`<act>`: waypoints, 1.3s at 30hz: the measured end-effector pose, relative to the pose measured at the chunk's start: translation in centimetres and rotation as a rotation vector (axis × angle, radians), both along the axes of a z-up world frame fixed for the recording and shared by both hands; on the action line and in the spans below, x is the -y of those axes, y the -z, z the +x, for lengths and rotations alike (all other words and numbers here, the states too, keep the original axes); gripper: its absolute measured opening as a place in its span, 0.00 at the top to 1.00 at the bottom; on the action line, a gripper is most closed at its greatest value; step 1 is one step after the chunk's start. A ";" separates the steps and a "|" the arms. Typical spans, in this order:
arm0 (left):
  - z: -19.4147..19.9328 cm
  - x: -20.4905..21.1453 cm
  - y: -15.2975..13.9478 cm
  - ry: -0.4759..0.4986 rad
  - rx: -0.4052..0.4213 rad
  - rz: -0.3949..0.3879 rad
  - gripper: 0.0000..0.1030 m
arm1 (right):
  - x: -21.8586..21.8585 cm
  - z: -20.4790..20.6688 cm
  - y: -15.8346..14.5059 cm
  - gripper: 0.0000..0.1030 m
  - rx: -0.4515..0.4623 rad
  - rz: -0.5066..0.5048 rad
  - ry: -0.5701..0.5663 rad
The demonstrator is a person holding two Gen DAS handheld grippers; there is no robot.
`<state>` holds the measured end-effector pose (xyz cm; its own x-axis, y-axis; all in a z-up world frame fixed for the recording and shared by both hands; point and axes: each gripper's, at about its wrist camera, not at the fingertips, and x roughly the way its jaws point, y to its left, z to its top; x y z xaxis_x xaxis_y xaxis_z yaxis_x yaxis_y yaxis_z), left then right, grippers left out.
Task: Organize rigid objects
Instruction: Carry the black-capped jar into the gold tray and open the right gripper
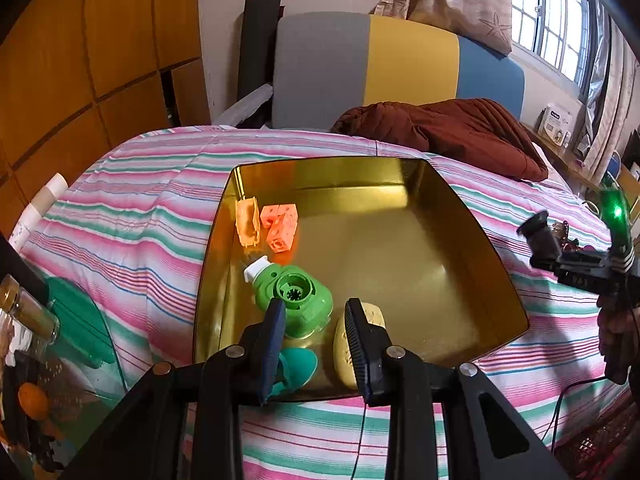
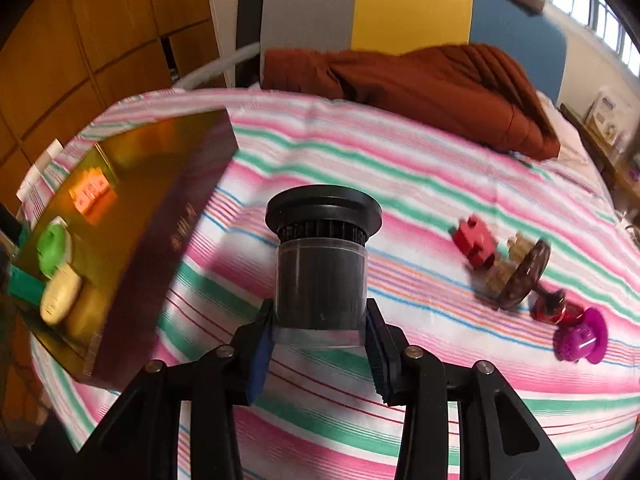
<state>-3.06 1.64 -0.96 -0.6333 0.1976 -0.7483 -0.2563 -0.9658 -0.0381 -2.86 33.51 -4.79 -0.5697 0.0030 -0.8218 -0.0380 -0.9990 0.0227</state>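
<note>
The right gripper [image 2: 319, 336] is clamping a black capped cylinder [image 2: 322, 264] upright, probably for carrying to the gold tray [image 1: 400, 172], which is lying on the striped bedspread [image 1: 160, 184]. The left gripper [image 1: 316, 344] is hanging empty, jaws apart, over the tray's near edge, just past the green toy [image 1: 296, 296] and the yellow oval piece [image 1: 344, 352] already lying inside. Red and magenta toys [image 2: 476, 246] are waiting well right of the tray, blurred.

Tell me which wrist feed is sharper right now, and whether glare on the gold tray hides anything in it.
Left wrist view: sharp; the gold tray shows glare and reflections on its floor, yet the green part and orange blocks read clearly. Right wrist view: the black cylinder in the right gripper is crisp, but the tray and the loose toys are motion-smeared. Both bend straight lines at the edges.
</note>
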 end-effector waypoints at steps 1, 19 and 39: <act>0.1 0.2 0.0 -0.004 -0.002 0.004 0.71 | 0.3 0.0 -0.5 0.59 -0.009 -0.006 -0.002; 0.8 6.2 1.3 -0.128 0.026 0.064 0.71 | 16.6 -6.4 -2.6 0.59 0.018 -0.175 -0.225; 1.0 7.8 2.1 -0.161 0.043 0.082 0.71 | 21.4 -7.6 1.2 0.40 0.101 -0.258 -0.246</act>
<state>-2.04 -6.21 -3.09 -0.6296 0.1579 -0.7607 -0.0949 -0.9874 -0.1264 -10.44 12.11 -5.98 -0.4437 -0.3386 -0.8298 0.1880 -0.9404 0.2832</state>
